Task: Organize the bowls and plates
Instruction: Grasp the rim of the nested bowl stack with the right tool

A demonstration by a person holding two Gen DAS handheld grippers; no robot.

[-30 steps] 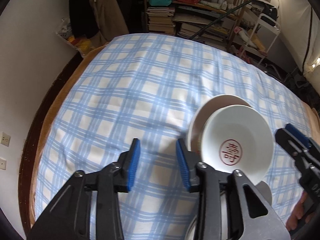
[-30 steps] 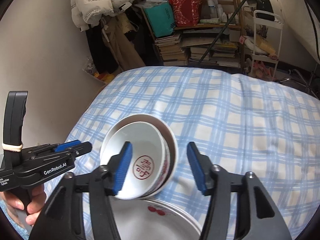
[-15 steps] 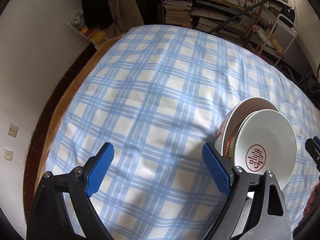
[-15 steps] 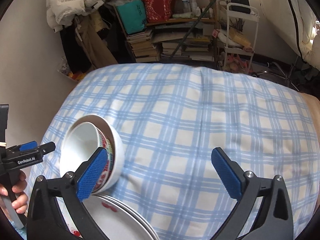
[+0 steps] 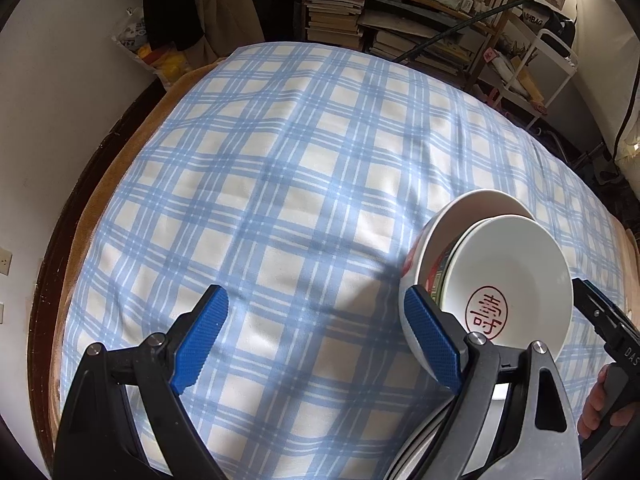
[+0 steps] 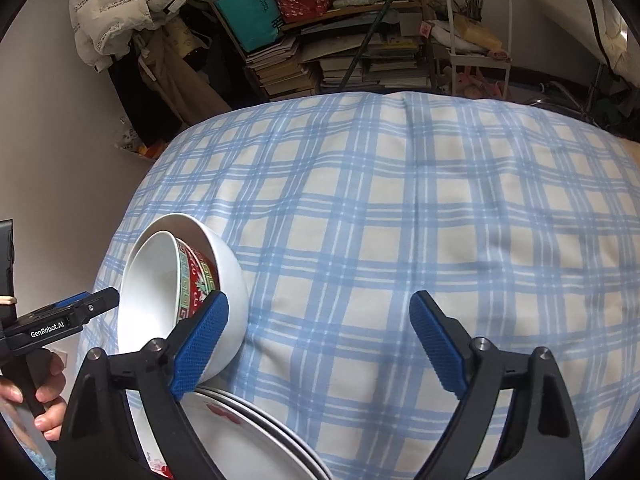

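Both grippers have spread wide since a second ago, when each stood much narrower beside the bowls (image 5: 492,280); we now hold nothing in either. Two bowls sit nested, the inner one with the red seal inside and a red patterned outside, tipped in the plain white outer one. They lean against the plates (image 6: 248,436), a low stack just nearer us than the bowls, so the nest rests tilted rather than flat. We judge this is where we meant them: bowls gathered together, plates together, side by side.

Our left gripper (image 5: 316,344) hangs open with its right pad just beside the outer bowl's wall, the other pad well off over bare cloth. Our right gripper (image 6: 320,344) is likewise open, its left pad close against that bowl from the other side. Whether either pad touches the bowl we cannot tell.

Beyond the bowls the checked cloth (image 5: 280,160) runs bare to a cluttered bookshelf (image 6: 320,52).
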